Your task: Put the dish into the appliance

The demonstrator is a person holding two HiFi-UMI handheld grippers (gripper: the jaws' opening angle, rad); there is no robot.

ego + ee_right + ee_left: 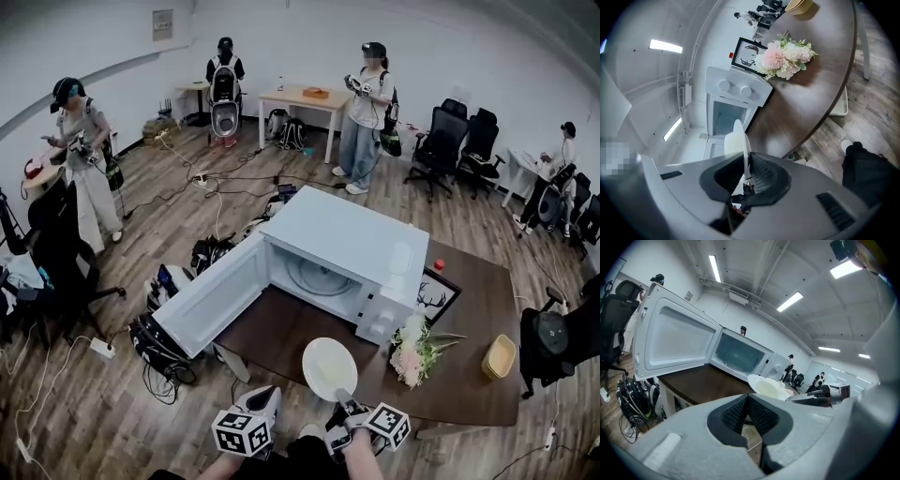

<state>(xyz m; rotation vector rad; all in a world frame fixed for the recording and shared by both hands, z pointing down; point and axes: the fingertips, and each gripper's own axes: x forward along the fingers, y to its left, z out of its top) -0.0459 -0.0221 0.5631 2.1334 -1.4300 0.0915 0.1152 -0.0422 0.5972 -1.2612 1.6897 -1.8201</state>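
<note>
The white microwave [342,239] stands on the dark wooden table [281,328] with its door [211,305] swung wide to the left and its cavity showing. A white dish [328,367] hovers over the table's near edge, just in front of the cavity. My right gripper [340,399] is shut on its near rim. In the right gripper view the dish [739,140] stands edge-on between the pads [759,173], with the microwave [733,96] beyond. My left gripper [266,394] hangs left of the dish, shut with nothing in it. The left gripper view shows the dish [766,387] and the open door [675,341].
A pink flower bunch [412,352], a framed deer picture [436,295], a small red object [438,264] and a yellow bowl [499,356] sit on the table right of the microwave. Bags and cables [159,347] lie on the floor under the door. Several people and office chairs stand behind.
</note>
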